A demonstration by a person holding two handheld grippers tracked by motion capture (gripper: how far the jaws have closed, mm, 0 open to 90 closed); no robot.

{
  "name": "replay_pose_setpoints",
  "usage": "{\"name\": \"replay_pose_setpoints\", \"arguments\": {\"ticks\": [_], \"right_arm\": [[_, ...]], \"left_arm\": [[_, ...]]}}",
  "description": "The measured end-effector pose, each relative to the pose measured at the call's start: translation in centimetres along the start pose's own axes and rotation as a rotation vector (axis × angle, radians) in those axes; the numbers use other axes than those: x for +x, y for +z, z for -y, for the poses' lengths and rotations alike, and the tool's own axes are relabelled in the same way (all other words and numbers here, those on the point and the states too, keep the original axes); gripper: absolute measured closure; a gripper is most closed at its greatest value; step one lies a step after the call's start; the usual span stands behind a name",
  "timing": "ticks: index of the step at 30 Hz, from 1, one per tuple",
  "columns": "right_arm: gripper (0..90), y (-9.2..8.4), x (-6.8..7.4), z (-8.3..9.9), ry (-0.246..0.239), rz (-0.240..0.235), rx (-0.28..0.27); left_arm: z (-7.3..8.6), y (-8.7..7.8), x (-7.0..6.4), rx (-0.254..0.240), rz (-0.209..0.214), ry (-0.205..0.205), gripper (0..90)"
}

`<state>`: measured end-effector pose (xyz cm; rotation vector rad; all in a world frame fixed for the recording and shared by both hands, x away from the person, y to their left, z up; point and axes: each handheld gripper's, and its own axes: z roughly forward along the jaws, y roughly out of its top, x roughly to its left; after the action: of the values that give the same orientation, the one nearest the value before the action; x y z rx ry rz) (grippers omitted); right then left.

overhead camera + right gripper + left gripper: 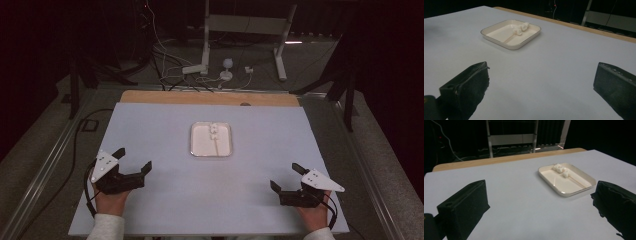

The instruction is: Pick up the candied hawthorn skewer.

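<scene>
Centrally, glossy sq. tray (197,150) w/ lumpy marshmallows (213,130).

Tray (577,190) is showing a glossy, smooth cream glaze, ceramic-looking, with a thin darker rim. White lumps (560,169) in it are looking soft and matt. Table sheet (165,195) is reading as matt, smooth pale cover; wooden edge (150,97) is showing beyond it. Jaw pads are looking matt black, slightly rough.

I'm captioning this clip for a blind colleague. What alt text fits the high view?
A person's two hands rest at the near edge of a pale table, each holding a black two-jaw gripper with open, empty jaws: the left gripper and the right gripper. Between and beyond them sits a shallow cream tray holding a thin stick with small white lumps at its far end.
</scene>
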<state>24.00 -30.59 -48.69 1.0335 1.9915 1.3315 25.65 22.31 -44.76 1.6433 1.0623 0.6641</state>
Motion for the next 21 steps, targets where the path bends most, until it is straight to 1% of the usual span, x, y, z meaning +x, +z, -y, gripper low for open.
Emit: {"name": "replay_pose_setpoints", "arguments": {"ticks": [9,16,21], "right_arm": [[0.1,0.1,0.1,0.1,-0.006,0.009,0.006],[0.1,0.1,0.1,0.1,-0.005,0.011,0.009],[0.1,0.1,0.0,0.1,-0.003,0.015,0.007]], "left_arm": [[-1.8,2.3,-0.8,0.011,0.027,0.021,0.6],[-2.6,3.9,-1.3,0.010,0.037,0.017,0.7],[-3.1,5.0,-1.6,0.003,0.041,0.007,0.6]]}}
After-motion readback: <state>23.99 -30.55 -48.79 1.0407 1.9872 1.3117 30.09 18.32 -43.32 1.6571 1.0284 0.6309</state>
